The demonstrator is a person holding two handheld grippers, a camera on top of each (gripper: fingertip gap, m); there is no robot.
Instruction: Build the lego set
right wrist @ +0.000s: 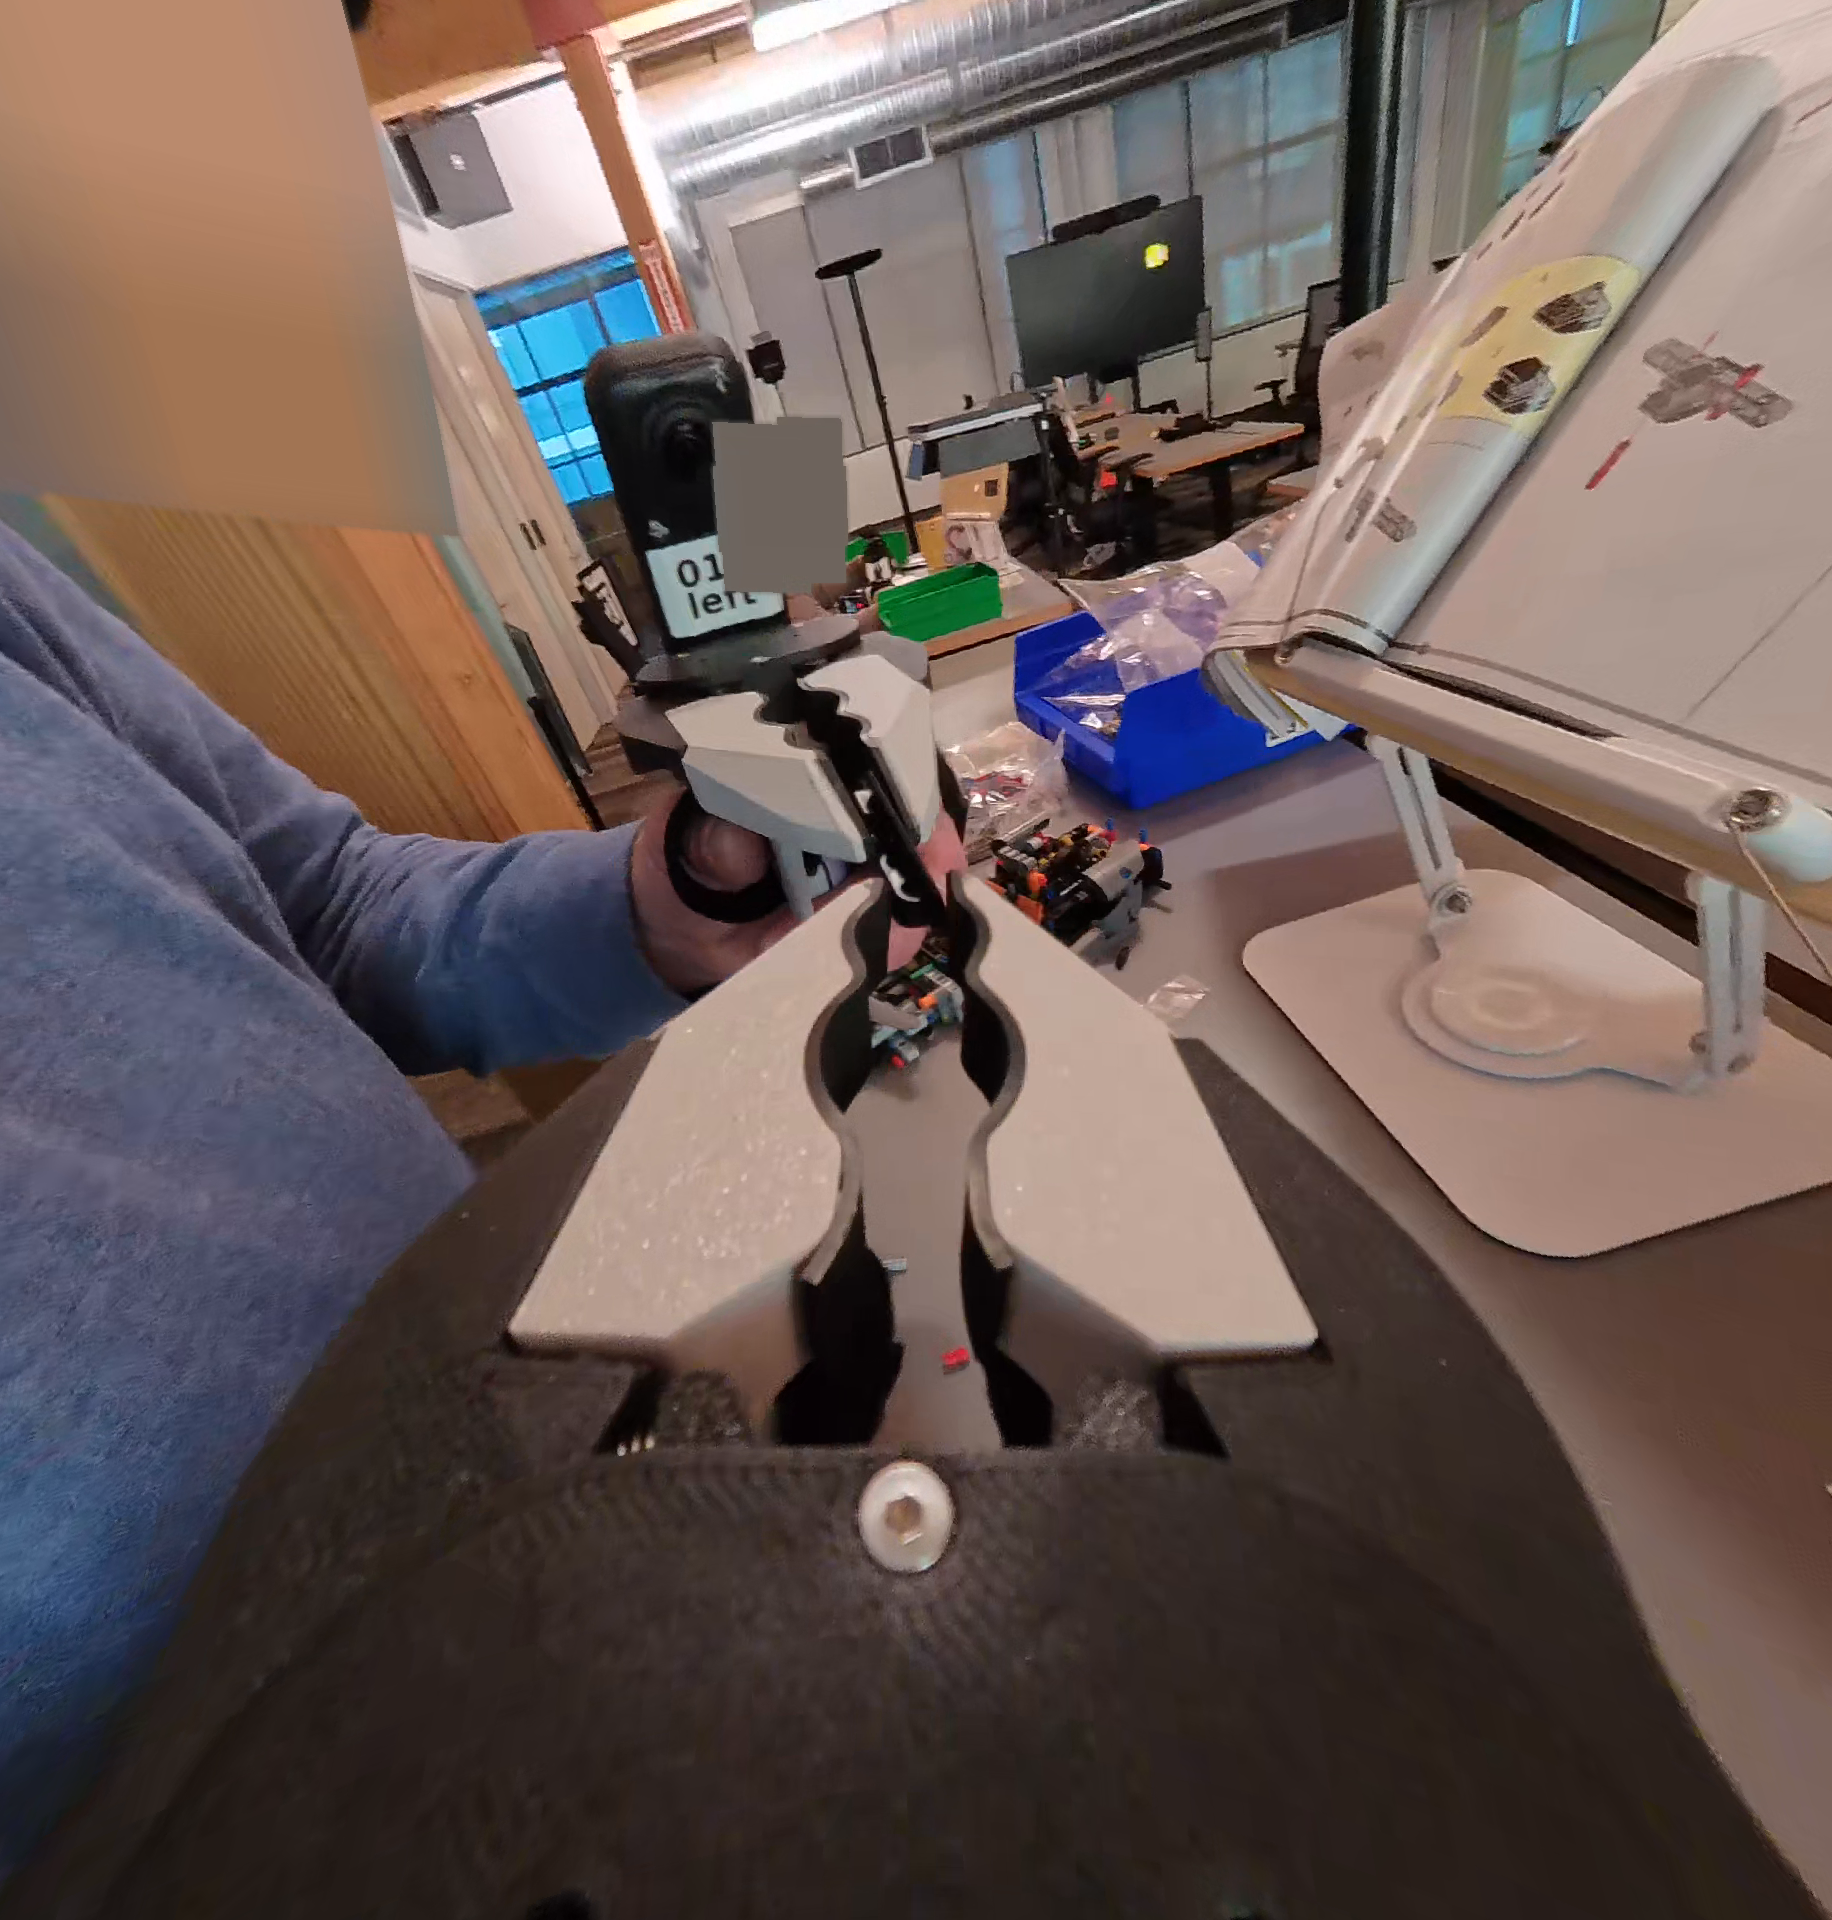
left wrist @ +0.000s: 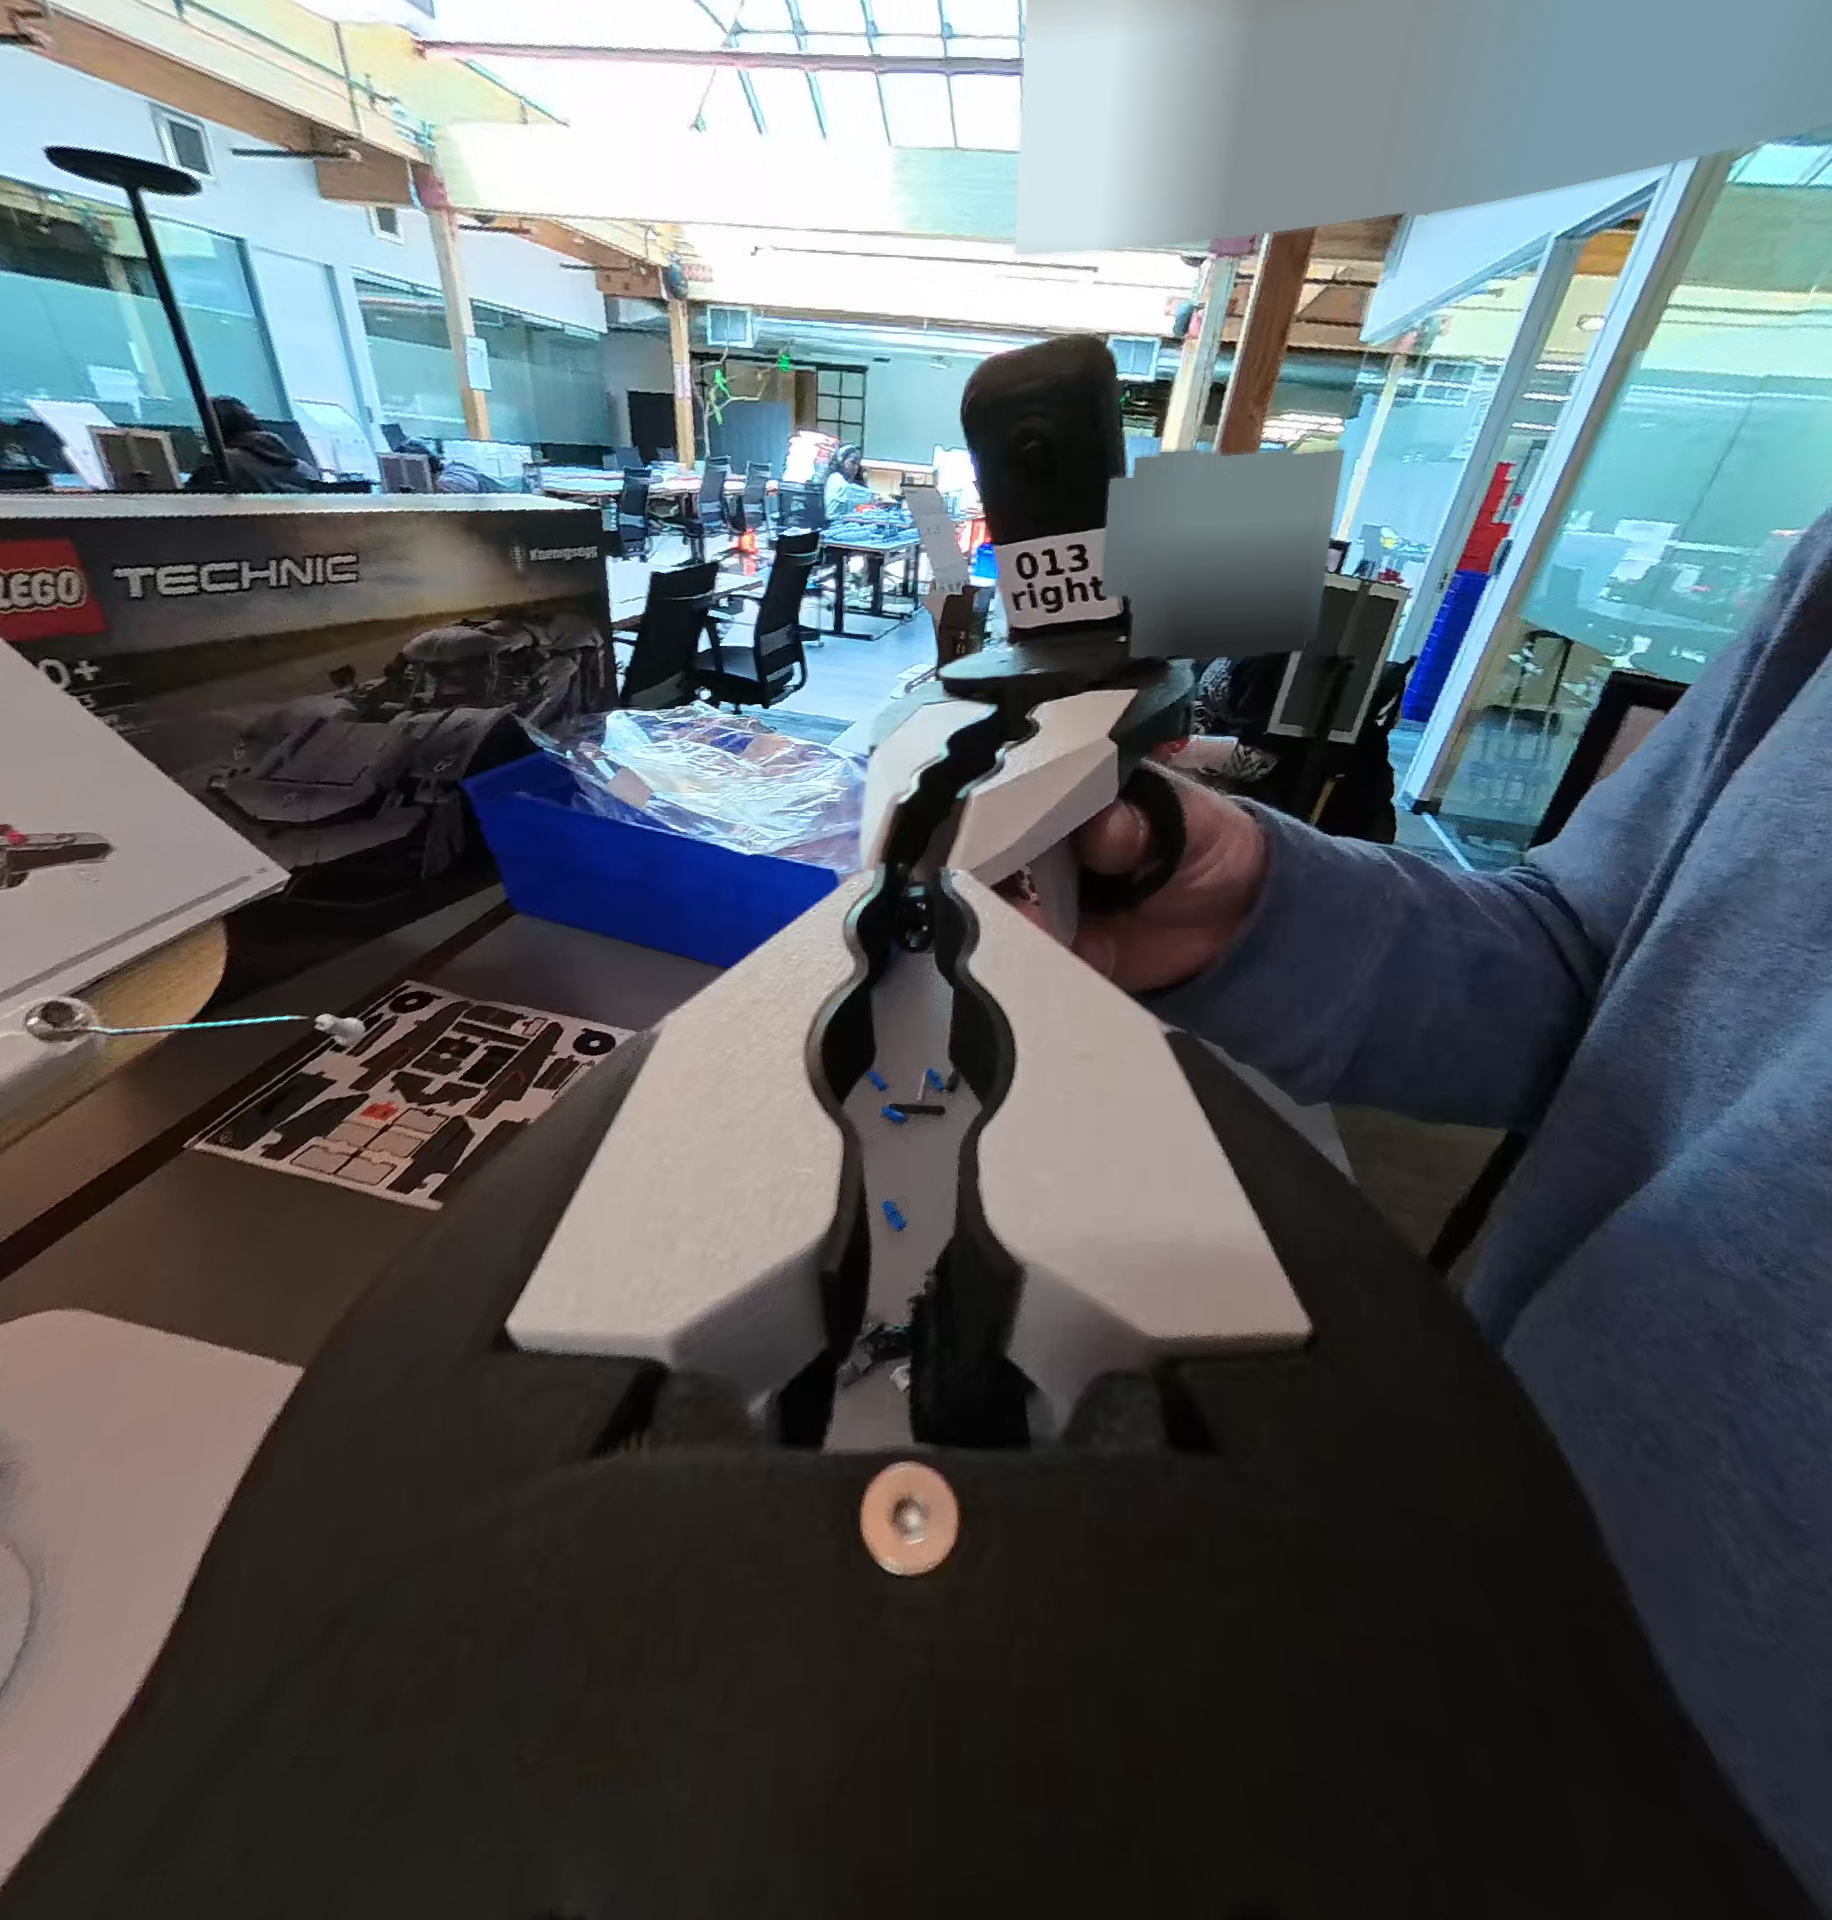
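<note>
The partly built Lego model [right wrist: 1073, 878], a dark clump with orange and grey bits, sits on the grey tabletop [right wrist: 1255, 1340], and I place everything else from it. Just behind it lies a blue bin [right wrist: 1151, 743] stuffed with clear plastic bags. To its right stands a white book stand [right wrist: 1514, 1049] holding the open instruction booklet [right wrist: 1577, 436] above it. My left gripper [left wrist: 907, 914] and right gripper [right wrist: 917, 914] meet tip to tip in the air in front of the model. Both pairs of jaws are drawn nearly together, leaving only a narrow gap; something small and dark sits where the tips meet, but I cannot tell which jaws grip it. Loose blue pins [left wrist: 894, 1214] scatter the tabletop below, and a sticker sheet [left wrist: 424, 1101] lies before the Lego box [left wrist: 299, 665].
</note>
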